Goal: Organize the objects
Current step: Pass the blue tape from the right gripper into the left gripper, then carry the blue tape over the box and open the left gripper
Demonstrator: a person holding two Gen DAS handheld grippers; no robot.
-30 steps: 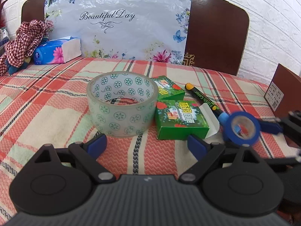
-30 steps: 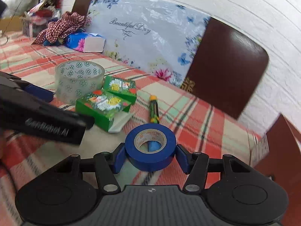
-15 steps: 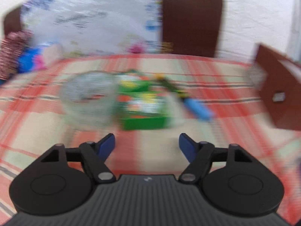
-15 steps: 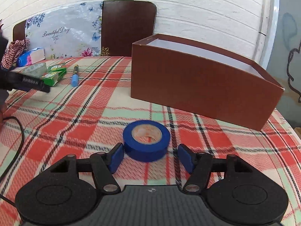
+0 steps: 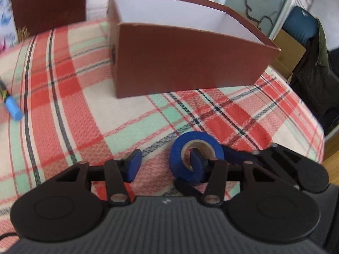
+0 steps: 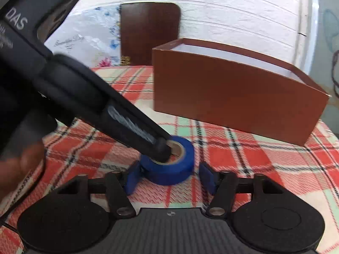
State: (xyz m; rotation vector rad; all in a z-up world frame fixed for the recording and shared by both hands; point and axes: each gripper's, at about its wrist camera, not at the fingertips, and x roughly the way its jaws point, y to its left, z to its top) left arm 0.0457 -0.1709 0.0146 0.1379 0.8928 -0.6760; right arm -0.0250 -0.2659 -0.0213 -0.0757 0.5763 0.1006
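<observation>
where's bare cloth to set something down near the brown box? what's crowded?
Free: plaid cloth between the brown box and the blue-capped marker, and the strip right of the blue tape roll below the box. Crowded: around the tape roll, where the left hand-held gripper has one finger in its core and the right hand-held gripper straddles it.

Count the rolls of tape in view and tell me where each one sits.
1. The blue tape roll lies on the plaid cloth in front of the brown box, between the right tongs' open fingers. Others may be out of frame.
</observation>
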